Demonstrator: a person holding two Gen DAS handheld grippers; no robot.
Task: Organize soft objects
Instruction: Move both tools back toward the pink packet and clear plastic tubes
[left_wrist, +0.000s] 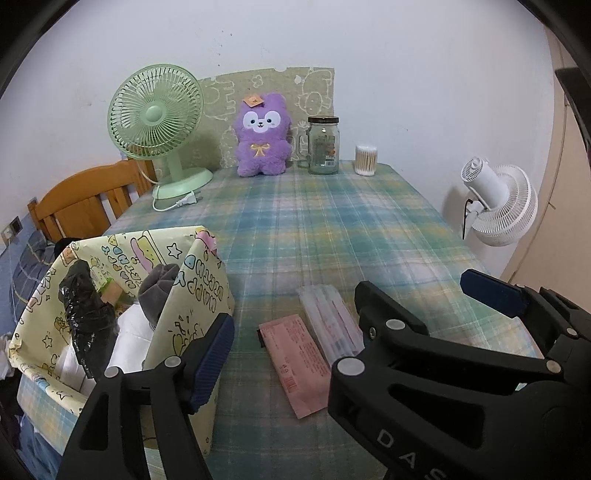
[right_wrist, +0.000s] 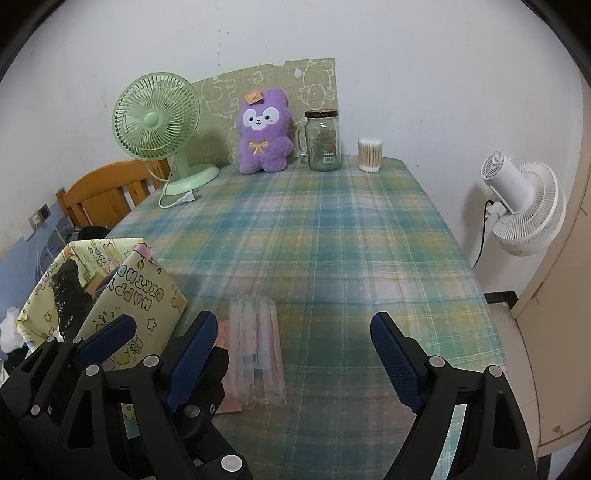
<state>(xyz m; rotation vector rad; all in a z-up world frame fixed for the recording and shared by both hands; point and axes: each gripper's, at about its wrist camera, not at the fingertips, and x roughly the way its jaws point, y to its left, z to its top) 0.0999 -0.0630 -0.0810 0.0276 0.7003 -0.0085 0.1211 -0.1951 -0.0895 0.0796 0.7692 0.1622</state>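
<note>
Sitting up against the wall at the far end of the bench (right_wrist: 332, 240) with the green and blue checked cloth is a fluffy purple bunny toy (right_wrist: 263, 132). It is upright. A light green desk fan (right_wrist: 157, 118) stands to its left and a clear glass jar with a handle and a dark lid (right_wrist: 323, 140) stands just beside it on the right. A small round tub of cotton buds (right_wrist: 369, 154) is a bit further right.

At the near left corner sits a yellow box covered in cartoon wrapping paper (left_wrist: 192, 295). Inside it are a shiny black plastic bag (left_wrist: 86, 314), something grey and soft (left_wrist: 159, 291) and something white.

Near the front lie a flat pink paper packet (left_wrist: 295, 362) and a clear plastic packet with pink stripes (left_wrist: 330, 321), side by side and touching.

The left hand-held gripper (left_wrist: 360, 325) is spread wide, with nothing between its blue pads; one pad is close to the yellow box. The right hand-held gripper (right_wrist: 295, 362) is spread wide too and holds nothing. It hovers over the cloth, with the clear packet just beside its left finger.

A white fan (right_wrist: 524, 206) stands off the bench on the right.
</note>
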